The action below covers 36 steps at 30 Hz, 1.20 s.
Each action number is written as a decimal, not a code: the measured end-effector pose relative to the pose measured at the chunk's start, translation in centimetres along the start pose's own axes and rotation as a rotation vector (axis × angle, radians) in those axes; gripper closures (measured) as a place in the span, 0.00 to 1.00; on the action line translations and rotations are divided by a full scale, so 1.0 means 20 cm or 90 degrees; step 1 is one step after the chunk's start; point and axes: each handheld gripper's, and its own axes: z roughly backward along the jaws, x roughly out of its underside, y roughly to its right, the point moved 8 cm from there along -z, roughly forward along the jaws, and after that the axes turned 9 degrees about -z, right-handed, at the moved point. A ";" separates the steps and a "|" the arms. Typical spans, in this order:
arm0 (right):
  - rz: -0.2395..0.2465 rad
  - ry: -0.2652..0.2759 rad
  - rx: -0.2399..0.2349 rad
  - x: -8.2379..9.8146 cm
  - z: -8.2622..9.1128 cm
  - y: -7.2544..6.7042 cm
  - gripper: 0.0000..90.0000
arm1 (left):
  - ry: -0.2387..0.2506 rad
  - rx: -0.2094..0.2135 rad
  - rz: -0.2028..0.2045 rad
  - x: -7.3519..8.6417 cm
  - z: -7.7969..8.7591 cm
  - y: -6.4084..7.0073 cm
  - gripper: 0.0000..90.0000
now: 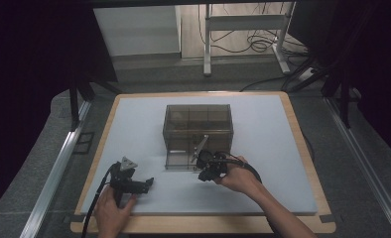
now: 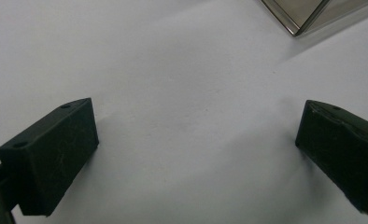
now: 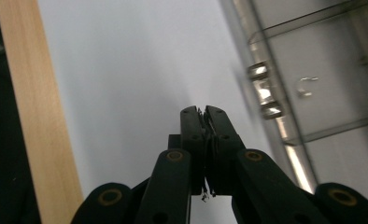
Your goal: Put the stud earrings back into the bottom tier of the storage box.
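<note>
Resting left tool (image 1: 149,182) jaws apart | right tool (image 1: 202,174) pinched closed beside box (image 1: 197,135)

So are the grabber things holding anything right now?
No. The left gripper is wide open over the bare white mat. The right gripper is shut, with nothing seen between its jaws.

Grey carpeted floor (image 1: 30,163), dark curtains — white desk frame (image 1: 243,29), tangled cables (image 1: 255,44) behind
</note>
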 end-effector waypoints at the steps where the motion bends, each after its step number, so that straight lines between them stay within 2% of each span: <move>1: -0.003 0.008 0.000 0.00 0.00 0.00 0.95 | 0.000 0.000 0.000 0.00 0.00 0.00 0.00; 4: -0.012 0.038 0.000 -0.01 0.03 0.03 0.95 | 0.001 0.000 0.002 0.00 0.00 0.00 0.00; 13: -0.035 0.071 0.018 -0.02 0.06 0.10 0.95 | -0.003 0.001 -0.003 0.00 0.00 0.00 0.00; 22: -0.054 0.118 0.039 -0.08 0.08 0.15 0.95 | 0.000 0.000 0.000 0.00 0.00 0.00 0.00; 30: -0.079 0.149 0.055 -0.13 0.03 0.23 0.94 | -0.003 0.001 -0.001 0.00 0.00 0.00 0.00; 36: -0.088 0.148 0.069 -0.14 -0.03 0.27 0.94 | -0.003 0.001 -0.001 0.00 0.00 0.00 0.00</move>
